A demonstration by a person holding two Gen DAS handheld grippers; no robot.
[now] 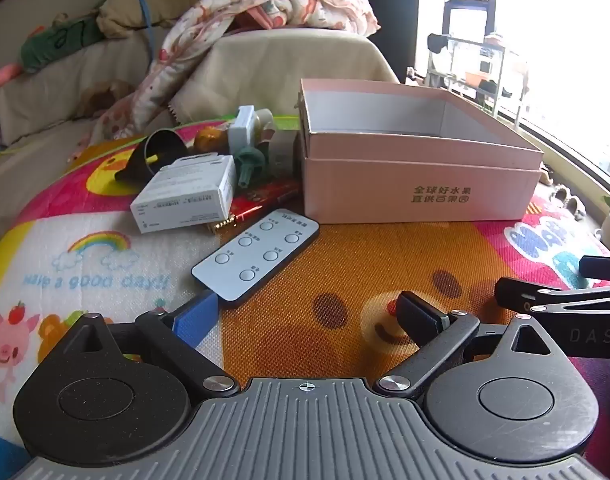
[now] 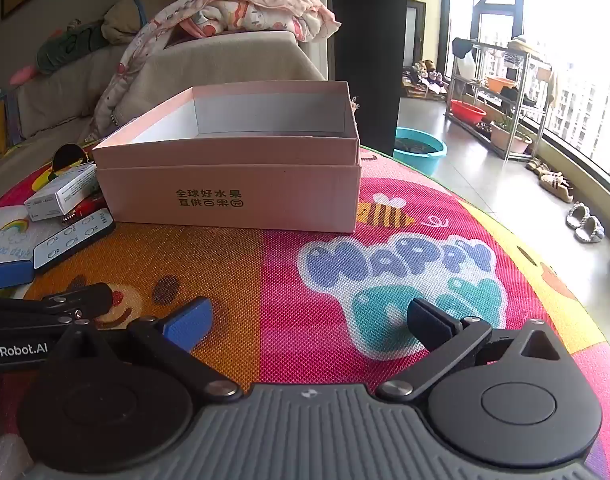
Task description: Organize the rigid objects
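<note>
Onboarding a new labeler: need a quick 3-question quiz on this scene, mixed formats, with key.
1. True or false: the pink box already holds the remote.
2. Multiple choice: the left claw is A) shut on the remote, B) open and empty, C) shut on the white carton.
3. Fill in: from the right claw, the clutter pile lies to the ____ of the box.

Key: 1 false; 2 B; 3 left.
</note>
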